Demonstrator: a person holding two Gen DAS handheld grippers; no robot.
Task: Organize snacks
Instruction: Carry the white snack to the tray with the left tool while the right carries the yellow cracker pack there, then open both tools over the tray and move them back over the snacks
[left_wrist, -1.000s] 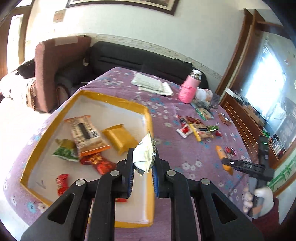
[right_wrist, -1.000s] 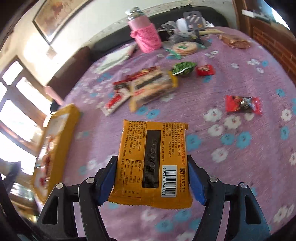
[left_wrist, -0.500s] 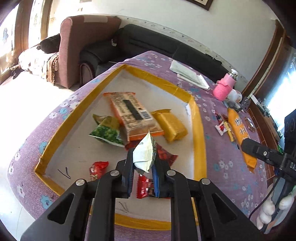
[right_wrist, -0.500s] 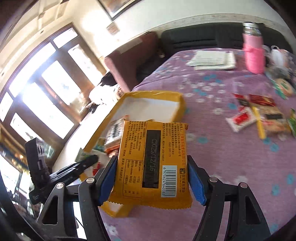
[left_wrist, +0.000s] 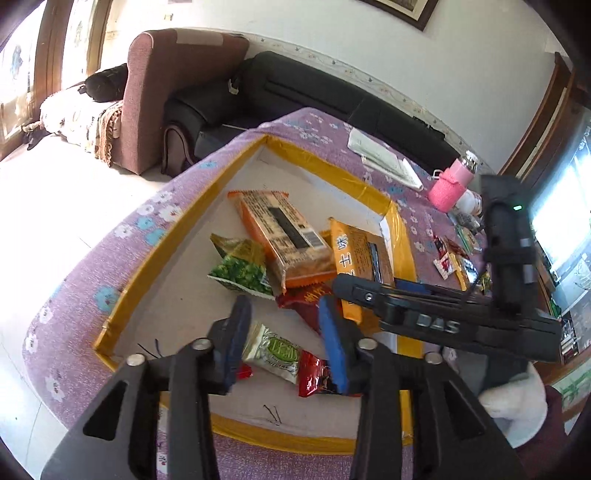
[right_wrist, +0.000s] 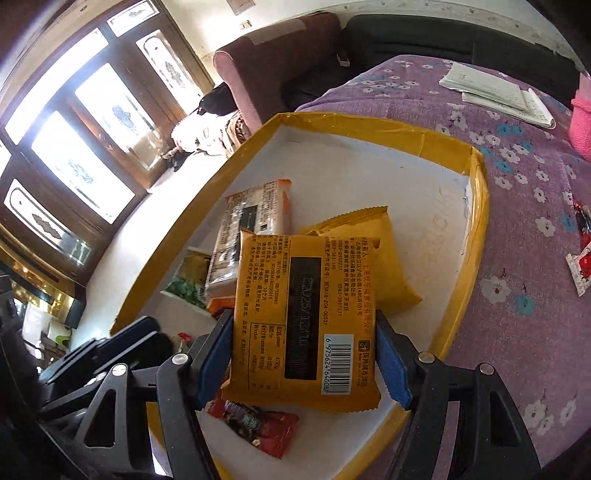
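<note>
A yellow-rimmed white tray (left_wrist: 155, 258) lies on the purple flowered cloth and holds several snacks. My left gripper (left_wrist: 284, 321) hovers low over its near end with its jaws opening. A small white-and-green packet (left_wrist: 273, 350) lies flat on the tray floor between the blue pads, free of them. My right gripper (right_wrist: 303, 321) is shut on a flat orange packet (right_wrist: 303, 314) by its two long edges and holds it above the tray (right_wrist: 476, 206), over a yellow packet (right_wrist: 373, 258). In the left wrist view this right gripper (left_wrist: 369, 295) reaches in from the right.
In the tray lie a long orange cracker pack (left_wrist: 280, 236), a green packet (left_wrist: 240, 266) and red packets (left_wrist: 314, 373). Beyond it are papers (left_wrist: 384, 158), a pink bottle (left_wrist: 450, 184) and loose snacks (left_wrist: 454, 254). A white-gloved hand (left_wrist: 513, 402) holds the right gripper.
My left jaws have parted and the white-and-green packet has dropped from them onto the tray floor. My right gripper has swung from the loose snacks to above the tray, orange packet still held.
</note>
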